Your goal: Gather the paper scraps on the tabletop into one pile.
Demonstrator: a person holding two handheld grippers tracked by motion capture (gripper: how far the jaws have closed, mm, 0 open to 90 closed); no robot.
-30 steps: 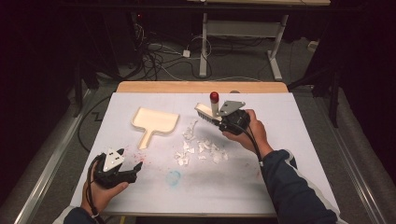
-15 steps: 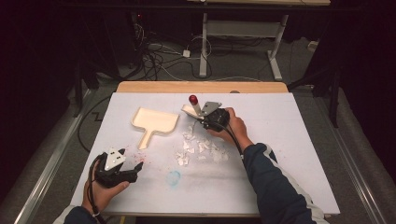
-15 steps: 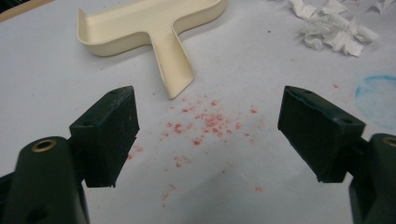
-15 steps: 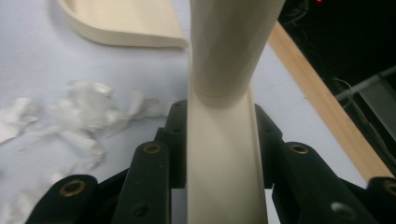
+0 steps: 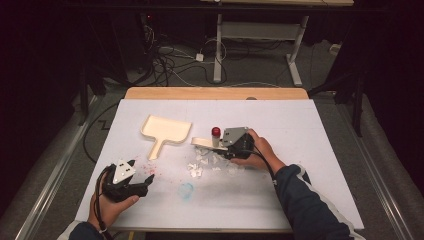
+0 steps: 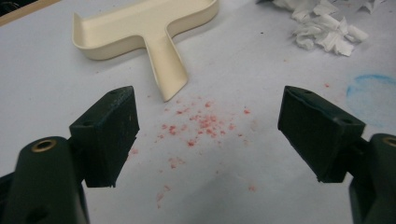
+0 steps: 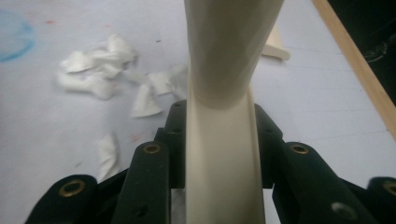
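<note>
Dark floor strewn with cables and a second table's legs lie behind the bench (image 5: 320,125), which is covered with a pale sheet. On it, a cream dustpan (image 5: 167,131) is taken as the landmark. Paper scraps (image 5: 210,162) are heaped to the right of the dustpan, near its handle end but not touching it. Red crumbs (image 6: 201,123) are scattered just below the handle tip, and a faint blue ring (image 5: 186,190) is marked lower right of the pan.

A cream brush (image 5: 204,143) with a red knob is held by the right gripper (image 5: 231,146); in the right gripper view the handle (image 7: 222,154) is seen pinched between the jaws, which are pressed against both its sides. The brush is now set low, its head just right of the dustpan and at the upper edge of the scraps. The left gripper (image 5: 131,181) is held below and left of the pan, with its jaws spread wide and nothing between them, the crumbs lying ahead of it.

Compared with a second ago, the brush has been carried from right of the heap, leftward and down toward the dustpan, so that the scraps now sit between it and the person. The left gripper has not been shifted, and the pan and scraps lie as before. From this it is judged that a sweeping stroke is being set up, though the pan has not yet been steadied, so it may be pushed away when paper is driven against it.
</note>
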